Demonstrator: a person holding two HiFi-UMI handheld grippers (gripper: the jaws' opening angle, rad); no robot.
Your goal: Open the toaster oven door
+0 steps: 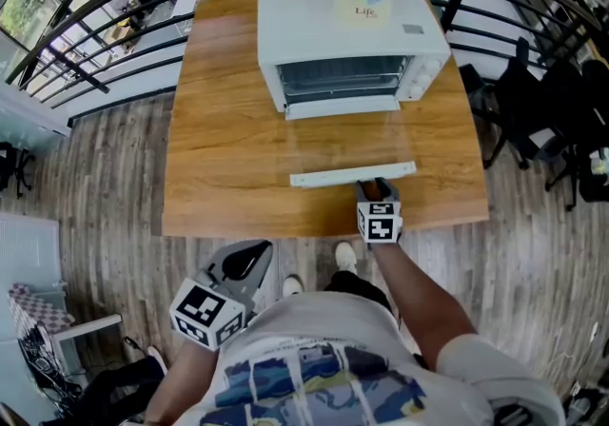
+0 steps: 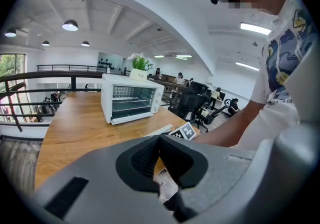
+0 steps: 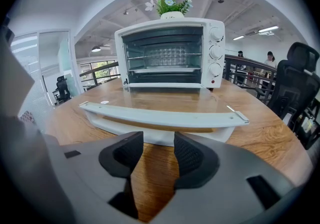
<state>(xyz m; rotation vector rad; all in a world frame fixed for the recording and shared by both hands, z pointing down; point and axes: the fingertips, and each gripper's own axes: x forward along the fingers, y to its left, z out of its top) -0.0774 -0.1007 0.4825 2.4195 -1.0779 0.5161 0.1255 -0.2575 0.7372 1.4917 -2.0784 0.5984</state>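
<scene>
Head view: toaster oven [image 1: 352, 34] at desk [image 1: 228, 158] far edge, racks inside, door [image 1: 347, 144] flat open toward near edge. Right gripper [image 1: 378, 189] at near edge by handle [image 1: 352, 174]; left gripper [image 1: 243, 261] off desk.
Left gripper view: clenched, empty.
Right gripper view: released, handle just beyond tips.

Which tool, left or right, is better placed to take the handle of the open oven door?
Right. The right tool stands open just before the door handle over the table; the left tool hangs low beside the person, off the table.
</scene>
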